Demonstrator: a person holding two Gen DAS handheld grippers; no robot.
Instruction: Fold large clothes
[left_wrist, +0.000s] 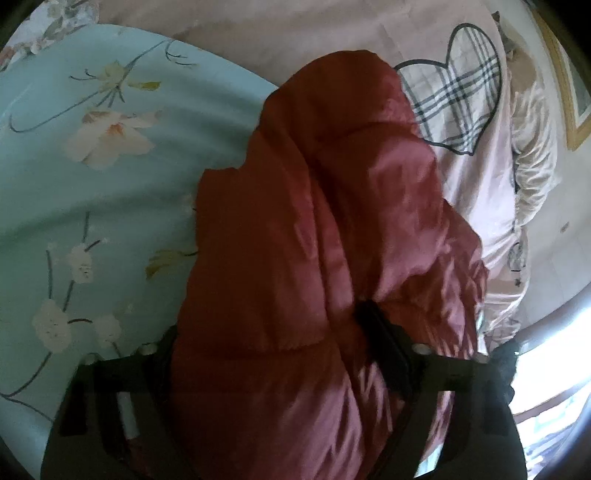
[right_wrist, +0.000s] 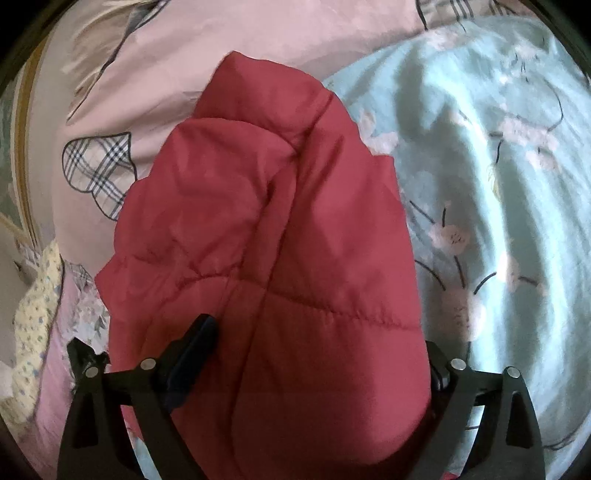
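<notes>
A red padded jacket (left_wrist: 325, 206) lies bunched on a bed and fills the middle of both views; it also shows in the right wrist view (right_wrist: 266, 229). My left gripper (left_wrist: 266, 332) has the jacket's thick fabric between its two fingers; the right finger (left_wrist: 384, 350) presses into a fold and the left finger is mostly hidden under the cloth. My right gripper (right_wrist: 317, 347) also has the jacket bulging between its fingers; the left finger (right_wrist: 192, 350) rests against the fabric and the right finger is mostly covered.
The jacket rests on a light blue floral quilt (left_wrist: 92, 166), also in the right wrist view (right_wrist: 498, 184). A pink sheet with a plaid heart (left_wrist: 461, 92) lies beyond it. A small floral cloth (right_wrist: 33, 314) lies at the bed's left side.
</notes>
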